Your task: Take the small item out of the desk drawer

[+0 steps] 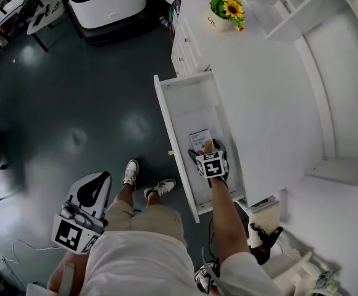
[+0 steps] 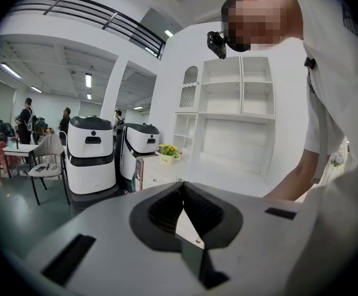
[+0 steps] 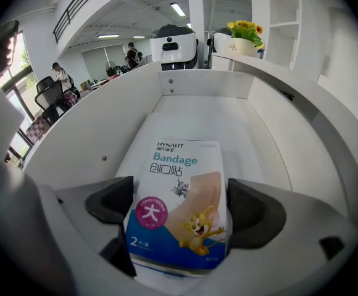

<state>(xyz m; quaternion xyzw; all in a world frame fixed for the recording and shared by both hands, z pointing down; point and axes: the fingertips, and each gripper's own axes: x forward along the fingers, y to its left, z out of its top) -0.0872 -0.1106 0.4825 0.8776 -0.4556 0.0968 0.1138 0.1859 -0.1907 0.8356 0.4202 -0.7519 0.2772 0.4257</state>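
White card, printed "Bandage", marks the bandage packet (image 3: 179, 208). It lies flat on the floor of the open drawer (image 3: 197, 113), squarely between the jaws of the right tool (image 1: 208, 151). Both pads press its long edges, so the right tool is grasping it. In the right gripper view the packet's near end is cut off behind the tool body. From the head view the marker cube covers much of it, and its print is too small to read. The left tool (image 1: 96, 187) is clenched with nothing in it, well apart from the white surface (image 1: 265, 103).
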